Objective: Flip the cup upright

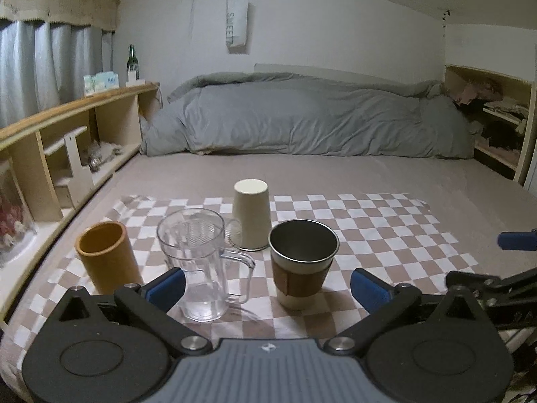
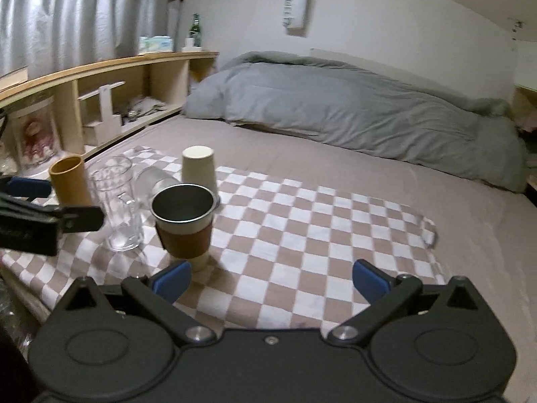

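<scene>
A cream paper cup (image 1: 251, 215) stands upside down on the checkered cloth (image 1: 369, 235), behind the other cups; it also shows in the right wrist view (image 2: 199, 171). In front stand upright a metal cup with a brown sleeve (image 1: 302, 262) (image 2: 184, 223), a clear glass mug (image 1: 201, 262) (image 2: 117, 201) and a tan cylinder cup (image 1: 107, 255) (image 2: 68, 179). A clear glass (image 2: 152, 181) lies on its side behind the mug. My left gripper (image 1: 266, 287) is open and empty, just before the mug and metal cup. My right gripper (image 2: 272, 280) is open and empty, right of the metal cup.
The cloth lies on a bed with a grey duvet (image 1: 302, 117) at the far end. A wooden shelf unit (image 1: 67, 134) runs along the left with a green bottle (image 1: 132, 62) on top. The right gripper's finger (image 1: 517, 240) shows at the right edge.
</scene>
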